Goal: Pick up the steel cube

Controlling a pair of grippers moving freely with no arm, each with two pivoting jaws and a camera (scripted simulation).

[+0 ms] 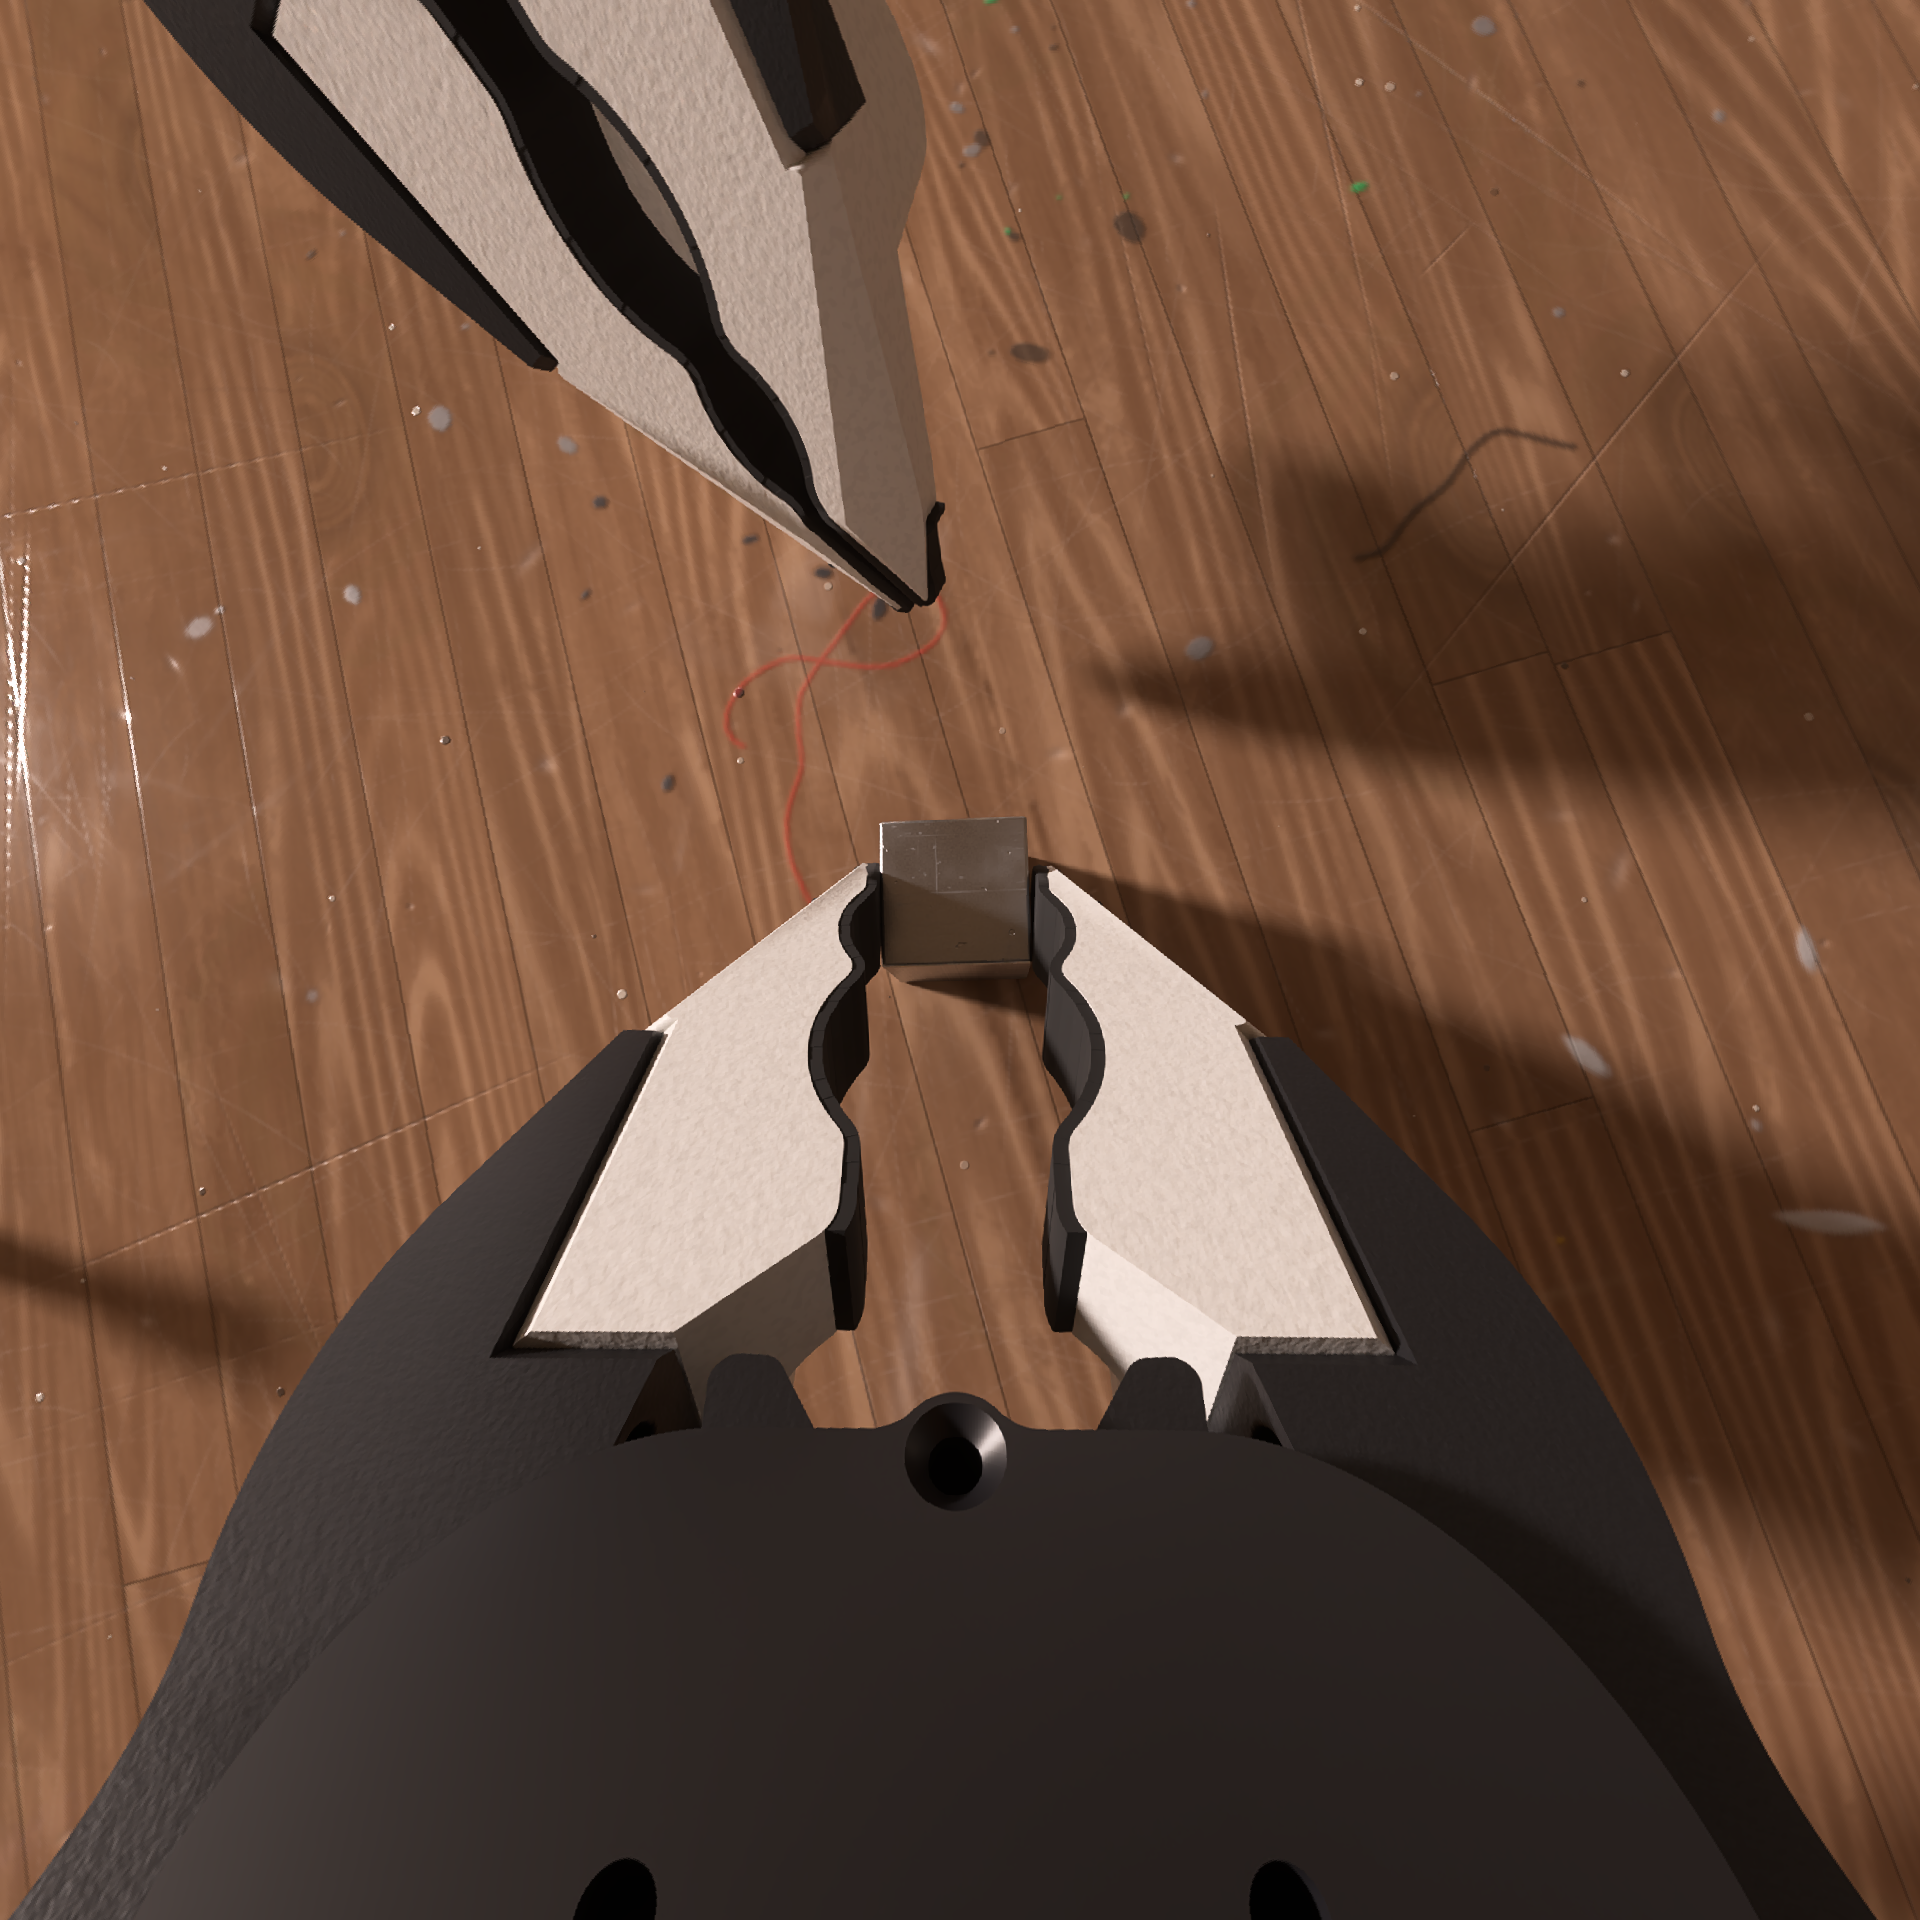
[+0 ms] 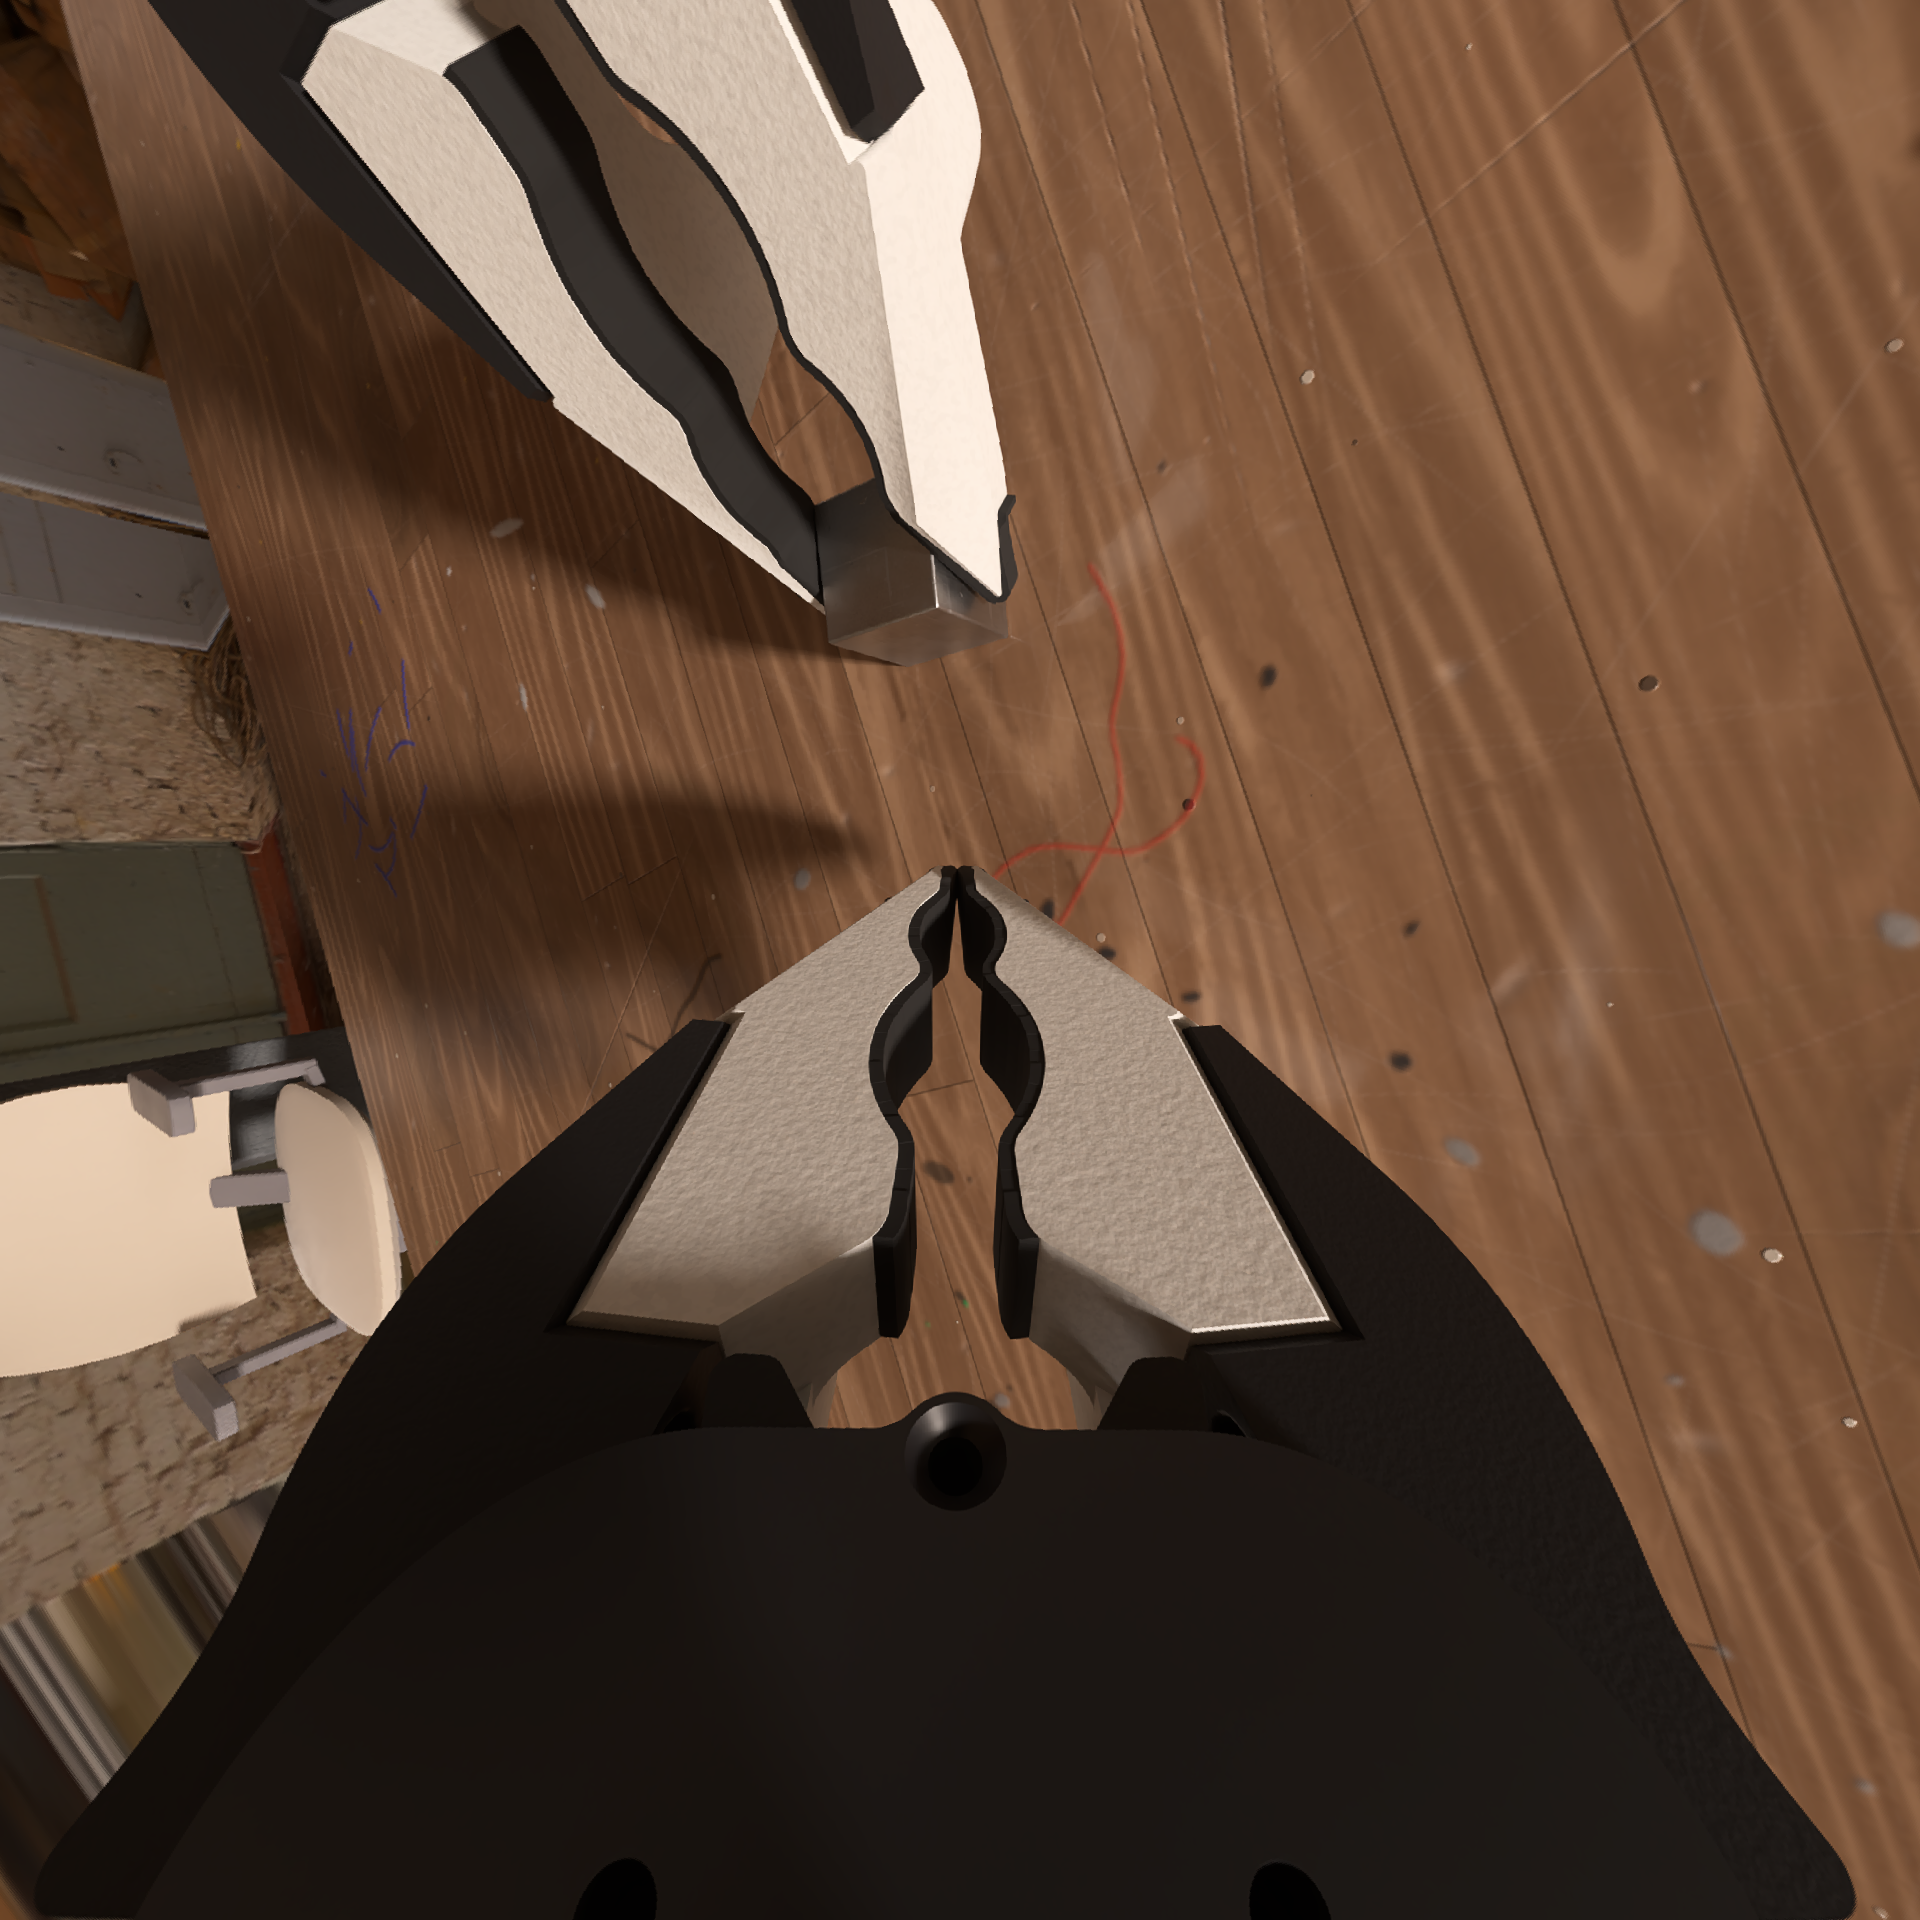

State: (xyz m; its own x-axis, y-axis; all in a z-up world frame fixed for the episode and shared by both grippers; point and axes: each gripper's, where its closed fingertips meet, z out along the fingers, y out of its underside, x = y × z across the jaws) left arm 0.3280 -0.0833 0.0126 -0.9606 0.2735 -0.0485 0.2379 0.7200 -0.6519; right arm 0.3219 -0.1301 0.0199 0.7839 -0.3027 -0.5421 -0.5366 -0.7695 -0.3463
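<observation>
The steel cube (image 1: 954,900) is a small grey metal block between the tips of my left gripper (image 1: 954,914), which is shut on it just above or on the wooden table top (image 1: 1351,1039). In the right wrist view the same cube (image 2: 914,613) shows at the tip of the left gripper (image 2: 909,566) coming in from the top. My right gripper (image 2: 954,878) is shut and empty, its tips touching, a little away from the cube. It also shows in the left wrist view (image 1: 912,592), pointing down from the top left beyond the cube.
A thin red thread (image 1: 800,748) lies on the wood between the two grippers, also in the right wrist view (image 2: 1117,790). A dark thread (image 1: 1455,499) lies to the right. The table's left edge (image 2: 239,644) borders a floor with a white stool (image 2: 208,1226).
</observation>
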